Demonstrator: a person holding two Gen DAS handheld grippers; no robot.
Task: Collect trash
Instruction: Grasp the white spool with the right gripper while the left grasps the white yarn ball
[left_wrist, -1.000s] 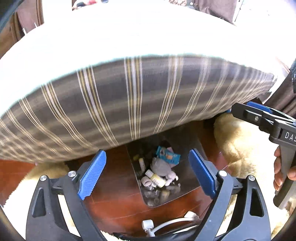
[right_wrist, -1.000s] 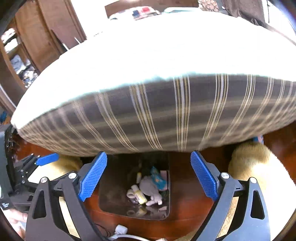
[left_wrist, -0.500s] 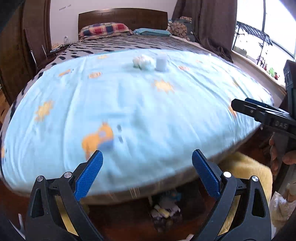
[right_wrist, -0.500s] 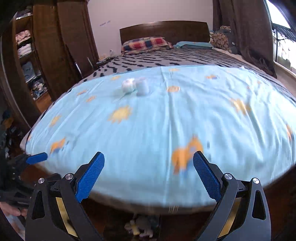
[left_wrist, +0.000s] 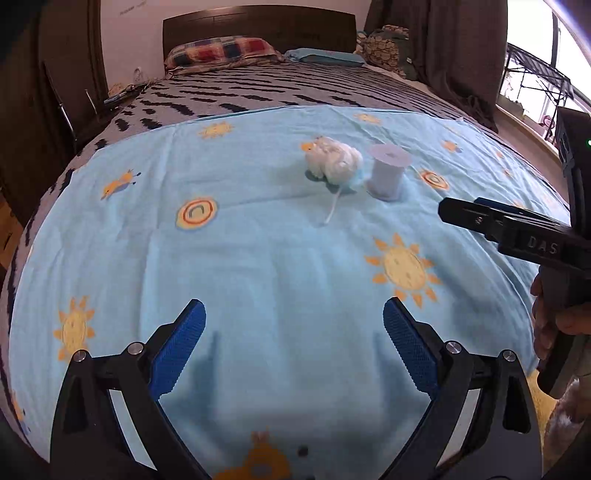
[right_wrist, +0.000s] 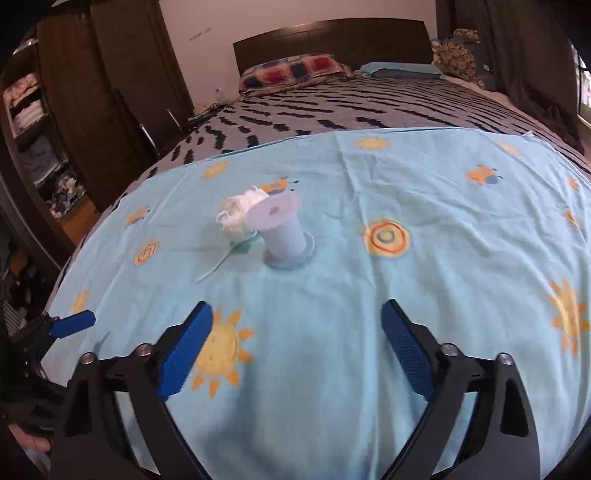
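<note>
Left wrist view: left tool (left_wrist: 291, 343) angled down over sheet (left_wrist: 258, 258), released; right tool (right_wrist: 295, 343) closing, empty.

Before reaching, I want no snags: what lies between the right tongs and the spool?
Only bare blue sheet between right tongs and spool, in the right wrist view.

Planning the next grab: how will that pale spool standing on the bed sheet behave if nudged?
The spool stands upright on soft, wrinkled sheet, so it probably tips easily. Its round flanges suggest it would then roll. It looks empty and plastic, likely light and stiff.
</note>
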